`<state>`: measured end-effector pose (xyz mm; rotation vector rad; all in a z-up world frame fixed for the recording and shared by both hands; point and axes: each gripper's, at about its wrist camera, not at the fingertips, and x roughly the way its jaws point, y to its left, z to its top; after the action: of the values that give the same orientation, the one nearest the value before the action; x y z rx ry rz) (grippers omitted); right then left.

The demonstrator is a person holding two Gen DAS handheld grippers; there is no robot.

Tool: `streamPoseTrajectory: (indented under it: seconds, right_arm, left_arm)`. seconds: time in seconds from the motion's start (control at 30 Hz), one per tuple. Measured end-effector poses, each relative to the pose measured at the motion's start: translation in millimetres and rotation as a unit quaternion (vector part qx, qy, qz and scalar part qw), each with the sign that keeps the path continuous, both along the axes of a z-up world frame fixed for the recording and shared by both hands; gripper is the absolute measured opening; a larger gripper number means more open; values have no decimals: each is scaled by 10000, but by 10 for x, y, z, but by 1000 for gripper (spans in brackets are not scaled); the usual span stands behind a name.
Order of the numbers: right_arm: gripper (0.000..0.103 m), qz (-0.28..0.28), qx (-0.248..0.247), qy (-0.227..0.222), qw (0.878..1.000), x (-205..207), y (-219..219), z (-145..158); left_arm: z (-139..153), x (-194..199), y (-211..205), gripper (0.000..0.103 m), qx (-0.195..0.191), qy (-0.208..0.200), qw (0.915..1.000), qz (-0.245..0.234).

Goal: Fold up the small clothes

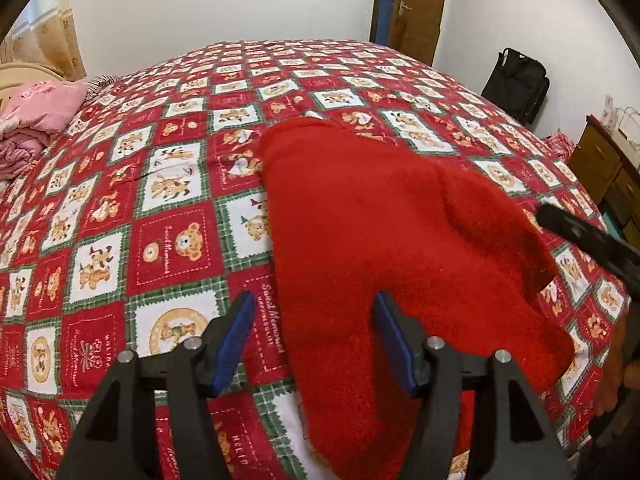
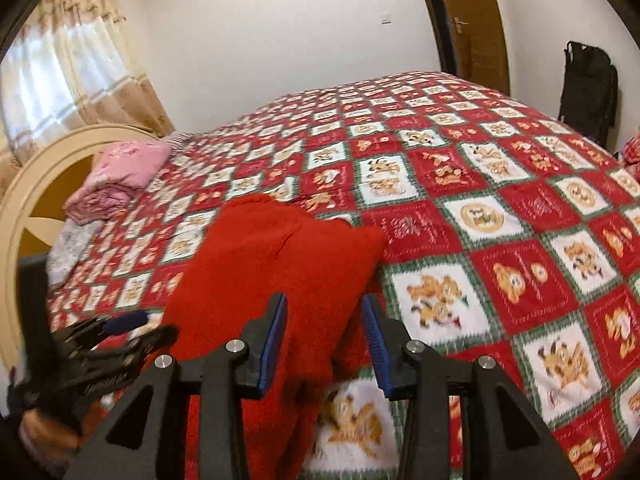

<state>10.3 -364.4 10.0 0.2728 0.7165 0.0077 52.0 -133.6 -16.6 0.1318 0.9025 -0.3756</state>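
Red fleece garment (image 1: 384, 240) lies under both parted tools, left (image 1: 314, 344) and right (image 2: 324, 344).

A red garment (image 1: 384, 240) lies spread on the bed (image 1: 168, 208), over a teddy-bear quilt; the left gripper (image 1: 314, 340) hovers above its near edge, fingers (image 1: 236, 340) apart; the right gripper (image 1: 592, 240) enters from the right; pink bedding (image 1: 36, 116) lies far left.
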Motion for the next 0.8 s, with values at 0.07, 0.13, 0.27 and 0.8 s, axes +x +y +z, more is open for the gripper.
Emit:
streamPoseTrajectory:
  seconds: [0.07, 0.13, 0.27, 0.8]
  right_arm:
    - [35, -28, -70, 145, 9999, 148, 18, -75]
    - [35, -64, -194, 344, 9992, 312, 46, -175]
    - [35, -54, -464, 630, 9969, 532, 130, -360]
    - [35, 42, -717, 873, 9936, 1238, 266, -508]
  left_arm:
    - [-9, 1, -9, 66, 47, -12, 10000, 1]
    - [-22, 1, -22, 66, 91, -20, 10000, -3]
    - [-48, 16, -35, 66, 104, -14, 9999, -6]
    - [-171, 150, -1, 93, 96, 62, 9994, 321]
